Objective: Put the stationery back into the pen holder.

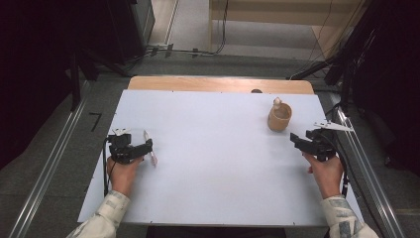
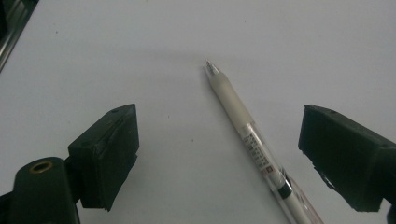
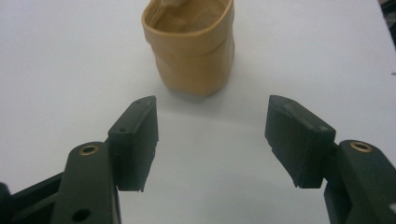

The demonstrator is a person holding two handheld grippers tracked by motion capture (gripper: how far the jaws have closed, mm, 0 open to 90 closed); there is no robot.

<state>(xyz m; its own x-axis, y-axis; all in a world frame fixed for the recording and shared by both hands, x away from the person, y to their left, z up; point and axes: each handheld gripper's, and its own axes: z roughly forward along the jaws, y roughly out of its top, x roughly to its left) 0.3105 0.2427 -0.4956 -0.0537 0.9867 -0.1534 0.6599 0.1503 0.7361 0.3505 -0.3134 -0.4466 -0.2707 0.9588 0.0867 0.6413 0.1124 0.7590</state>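
The left gripper (image 2: 219, 154) is being held low over the white table (image 1: 213, 173), jaws spread wide, and the pen (image 2: 254, 144) is lying flat between them, touched by neither pad. The pen's tip is being pointed away from the gripper. In the high view the pen (image 1: 150, 148) is seen near the table's left edge. Over on the right, the right gripper (image 3: 212, 140) is being aimed at the tan cup (image 3: 191, 46), jaws parted, nothing pinched; the cup is standing upright just beyond them.
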